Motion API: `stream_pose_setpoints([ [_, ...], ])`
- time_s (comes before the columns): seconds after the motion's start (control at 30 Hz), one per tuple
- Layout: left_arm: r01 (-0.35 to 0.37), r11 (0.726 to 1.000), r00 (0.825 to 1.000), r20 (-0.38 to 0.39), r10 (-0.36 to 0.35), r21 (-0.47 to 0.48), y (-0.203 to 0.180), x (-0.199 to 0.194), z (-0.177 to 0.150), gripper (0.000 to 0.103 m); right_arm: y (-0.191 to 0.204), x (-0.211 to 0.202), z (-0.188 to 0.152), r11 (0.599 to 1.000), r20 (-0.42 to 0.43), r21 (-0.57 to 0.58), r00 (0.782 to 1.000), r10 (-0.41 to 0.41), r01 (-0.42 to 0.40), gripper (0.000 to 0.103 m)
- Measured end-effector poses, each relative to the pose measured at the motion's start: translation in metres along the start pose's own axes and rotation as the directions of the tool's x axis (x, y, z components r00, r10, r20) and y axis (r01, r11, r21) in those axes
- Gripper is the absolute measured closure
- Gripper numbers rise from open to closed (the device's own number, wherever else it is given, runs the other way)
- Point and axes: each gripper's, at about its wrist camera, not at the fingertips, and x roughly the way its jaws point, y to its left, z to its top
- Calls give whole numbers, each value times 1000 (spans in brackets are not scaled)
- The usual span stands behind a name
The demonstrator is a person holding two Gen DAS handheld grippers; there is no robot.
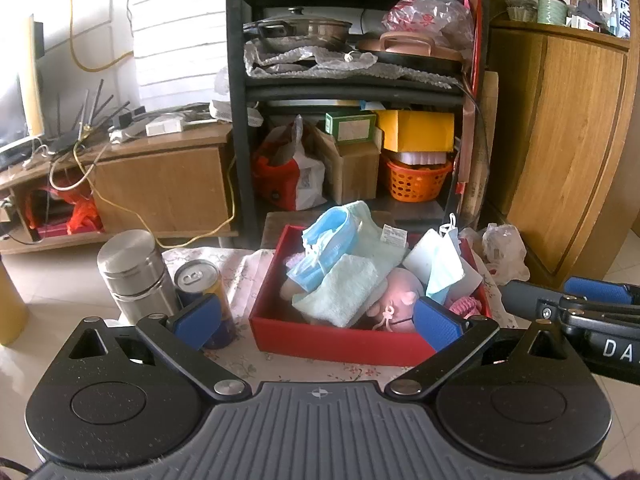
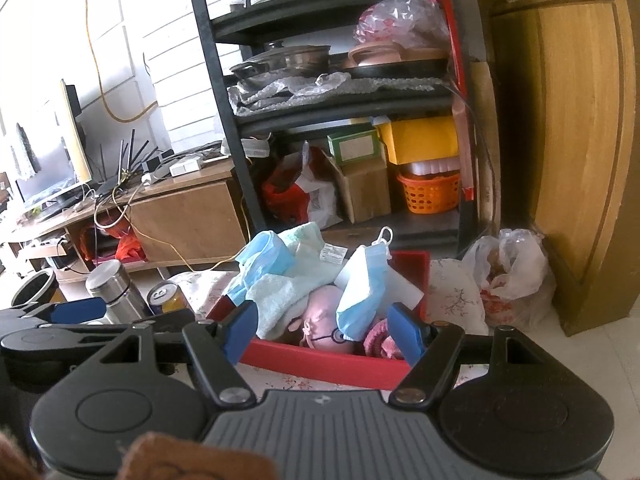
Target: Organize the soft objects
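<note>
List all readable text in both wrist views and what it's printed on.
"DA": white letters on the right gripper body, cut off by the left wrist view's edge.
Fabric care tag on the light green towel in the red box: print too small to read.
Green box label on the shelf: blurred.
Bottle on the wooden cabinet: large blue characters, unreadable.
Red-and-white bag: code patch only, unreadable.

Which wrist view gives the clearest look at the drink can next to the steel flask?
The left wrist view. There the drink can shows its silver top and pull tab beside the steel flask, only its lower body hidden behind a finger. In the right wrist view the can is smaller, further off, and partly cut off by the other tool.
</note>
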Motion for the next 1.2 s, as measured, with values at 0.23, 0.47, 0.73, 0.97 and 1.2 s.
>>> stream_pose_setpoints([
  [0.23,-5,1000,1000,9,5,-10,1,-1,1,5,1,2,-1,999,-7,-15,999,-31,31,60],
  [0.47,-22,1000,1000,22,22,8,-2,-3,0,5,0,3,-1,999,-7,-12,999,-35,35,59],
  [0.73,-31,999,999,30,30,20,-4,-3,0,5,-2,3,-2,999,-9,-2,999,-45,45,59],
  [0.97,-36,999,999,35,35,25,-4,-3,0,5,-2,3,-1,999,-9,0,999,-42,42,59],
  [1.2,-36,999,999,33,35,23,-3,-3,0,5,-2,4,-1,999,-8,-3,999,-44,44,59],
])
